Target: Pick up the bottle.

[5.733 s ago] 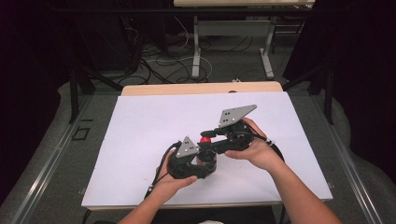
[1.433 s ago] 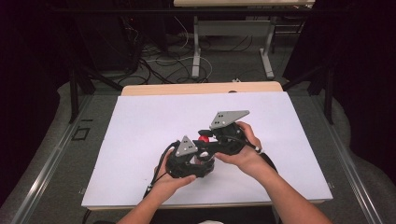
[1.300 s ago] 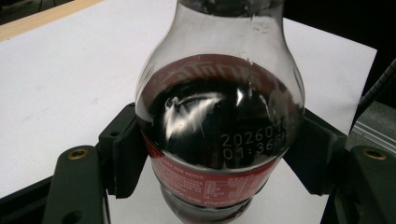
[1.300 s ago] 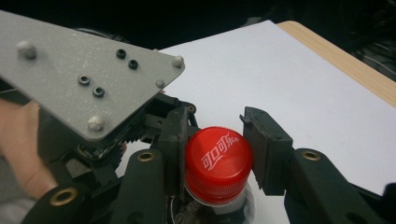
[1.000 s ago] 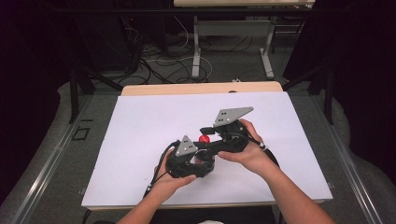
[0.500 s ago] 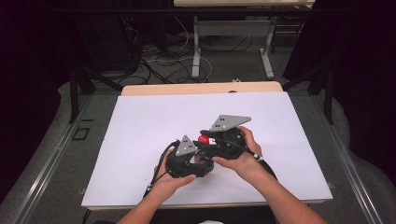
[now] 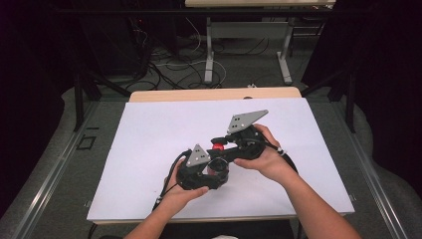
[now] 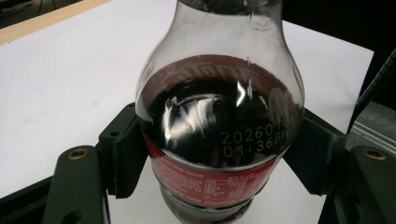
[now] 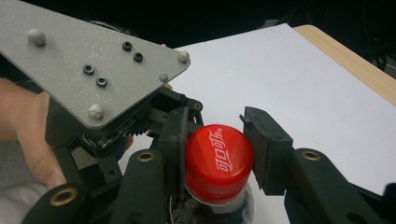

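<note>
We have a small cola bottle (image 8: 218,126) standing upright on the white table (image 7: 149,144), near the front middle, pinned between both tools. Left gripper (image 8: 219,154) has its fingers (image 8: 122,154) clamped on the bottle's body at the top edge of the red label, one pad on each side, touching the plastic. That hold looks like an anchor: it keeps the bottle from turning or tipping while the top gets worked. In the high view the left gripper (image 7: 201,169) sits low and close to the person, its hand wrapped under it.

Right gripper (image 9: 215,154) comes in from above and behind, its fingers (image 9: 261,149) set around the red cap (image 9: 218,156). They have just been closing, with the cap between them. The left pad sits flush against the cap's ribbed side; the right pad looks to be touching or a hair off, hard to tell from this angle. We read it as gripping the cap. In the high view the cap (image 7: 218,146) shows as a red dot between the two tools, with the right gripper (image 7: 238,144) reaching across to it.

Our judgement: one tool braces the body, the other takes the cap, so a twist to unscrew it is set up. The cap is still seated on the neck. Risk: a slip on the ribbing if the grip is light.
</note>
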Demonstrator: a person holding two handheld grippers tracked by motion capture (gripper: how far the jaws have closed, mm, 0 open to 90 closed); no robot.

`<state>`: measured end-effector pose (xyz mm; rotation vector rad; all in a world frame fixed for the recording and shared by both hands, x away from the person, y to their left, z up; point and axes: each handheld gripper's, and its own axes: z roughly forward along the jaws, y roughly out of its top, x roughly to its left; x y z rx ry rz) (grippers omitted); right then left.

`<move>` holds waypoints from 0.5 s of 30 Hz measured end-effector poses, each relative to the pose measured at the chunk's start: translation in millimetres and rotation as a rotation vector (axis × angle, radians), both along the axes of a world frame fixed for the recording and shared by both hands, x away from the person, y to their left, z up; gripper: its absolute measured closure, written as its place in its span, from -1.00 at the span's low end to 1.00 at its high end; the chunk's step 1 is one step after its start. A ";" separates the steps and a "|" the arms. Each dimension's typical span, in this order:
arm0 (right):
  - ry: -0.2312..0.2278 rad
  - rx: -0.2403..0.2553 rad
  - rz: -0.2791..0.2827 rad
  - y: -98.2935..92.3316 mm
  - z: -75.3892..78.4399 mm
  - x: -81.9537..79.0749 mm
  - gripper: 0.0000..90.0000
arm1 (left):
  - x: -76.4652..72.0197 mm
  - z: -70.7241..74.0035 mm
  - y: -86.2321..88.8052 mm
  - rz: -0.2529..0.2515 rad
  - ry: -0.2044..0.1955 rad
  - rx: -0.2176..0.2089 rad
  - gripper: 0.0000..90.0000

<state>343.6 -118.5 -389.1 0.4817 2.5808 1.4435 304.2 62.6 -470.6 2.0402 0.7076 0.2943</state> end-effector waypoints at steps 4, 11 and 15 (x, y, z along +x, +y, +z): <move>-0.009 0.013 -0.025 1.1 -3.1 -2.3 0.27 | 1.0 -0.7 0.4 -0.001 -0.001 0.008 -0.33; -0.014 0.053 -0.188 1.9 0.4 -16.3 0.04 | 3.6 -1.2 3.4 0.011 0.002 0.010 -0.33; -0.030 0.037 -0.262 5.0 1.7 -24.9 0.10 | 4.0 -1.9 3.0 0.021 -0.002 0.005 -0.33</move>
